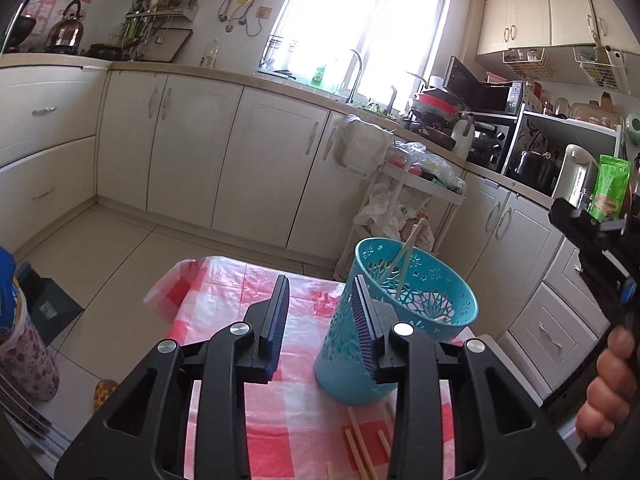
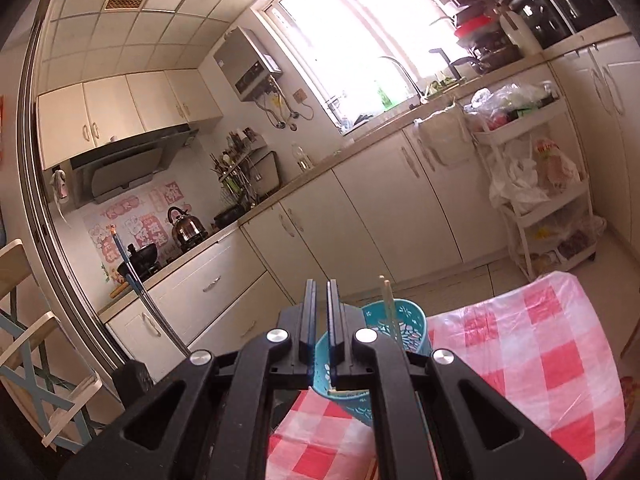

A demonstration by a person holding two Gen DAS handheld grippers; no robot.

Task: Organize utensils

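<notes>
Loose chopsticks (image 1: 362, 454) are lying on the checked table (image 1: 280, 420), just beside the teal basket (image 1: 400, 320). They are looking light, stiff, slippery; pinching mid-length seems best. Left gripper (image 1: 324, 312) is gaping wide, empty. Right gripper (image 2: 321, 312) is showing a narrow gap, empty.

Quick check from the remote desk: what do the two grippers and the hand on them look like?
Both the left gripper and right gripper are matte black plastic with triangular cut-outs, silver round pivot bolts and flat fingers faced with ribbed blue pads. The bare hand shows no sleeve. No cables visible.
</notes>
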